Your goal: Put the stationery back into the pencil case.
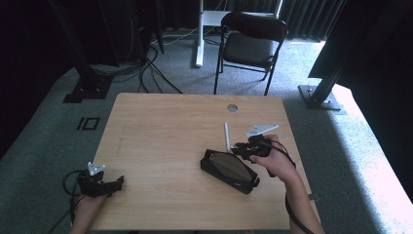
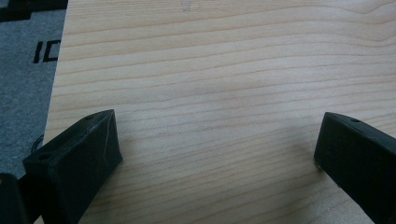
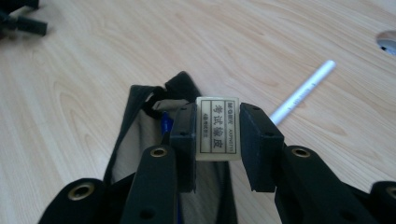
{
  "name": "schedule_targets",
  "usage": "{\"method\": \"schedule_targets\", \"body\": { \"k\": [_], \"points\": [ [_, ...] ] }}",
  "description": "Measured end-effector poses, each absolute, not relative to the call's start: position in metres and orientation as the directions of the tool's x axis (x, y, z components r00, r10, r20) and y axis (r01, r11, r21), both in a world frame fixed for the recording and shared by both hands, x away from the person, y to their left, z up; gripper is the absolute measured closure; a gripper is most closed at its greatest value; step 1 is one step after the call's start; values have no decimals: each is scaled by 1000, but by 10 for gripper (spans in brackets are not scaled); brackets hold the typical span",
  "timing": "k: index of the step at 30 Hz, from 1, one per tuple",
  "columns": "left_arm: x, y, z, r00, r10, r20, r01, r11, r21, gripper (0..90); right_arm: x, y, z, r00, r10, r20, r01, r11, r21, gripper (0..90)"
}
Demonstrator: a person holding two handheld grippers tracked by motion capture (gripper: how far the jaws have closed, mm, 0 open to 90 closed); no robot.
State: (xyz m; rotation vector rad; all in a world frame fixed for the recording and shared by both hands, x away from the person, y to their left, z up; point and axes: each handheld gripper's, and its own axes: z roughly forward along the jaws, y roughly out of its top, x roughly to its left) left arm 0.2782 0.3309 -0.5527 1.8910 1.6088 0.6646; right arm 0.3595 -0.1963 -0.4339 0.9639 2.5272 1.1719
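Two jaws of my right gripper (image 3: pixel 218 135) clamp the eraser (image 3: pixel 218 127) just above the open pouch (image 1: pixel 229 169); a white pen (image 3: pixel 303 91) lies beside the pouch. My left gripper (image 2: pixel 217 154) stands apart, well clear of the pouch.

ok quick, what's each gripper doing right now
left gripper: open, fingers wide apart over bare table, holding nothing
right gripper: closed on an eraser, above the open pencil case

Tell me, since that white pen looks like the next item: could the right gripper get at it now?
Probably not yet: the right gripper is shut on an eraser above the open pencil case. The white pen lies unobstructed nearby.
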Motion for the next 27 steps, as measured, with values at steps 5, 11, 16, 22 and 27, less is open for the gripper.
{"method": "schedule_targets", "body": {
  "k": [5,11,16,22,27],
  "points": [
    [278,331,-553,155,988,11,708,-119,696,6,356,-186,-438,-816,572,85,445,526,725,683],
    [278,331,-553,156,988,12,708,-120,696,6,355,-177,-445,-834,544,93,445,565,695,683],
    [278,331,-553,156,988,12,708,-120,696,6,356,-170,-452,-843,530,92,446,595,669,683],
    [278,331,-553,155,988,11,708,-119,696,6,357,-162,-460,-850,520,84,451,636,627,683],
    [278,331,-553,156,988,12,708,-120,696,5,359,-154,-467,-851,519,79,453,651,609,683]
  ]
}}
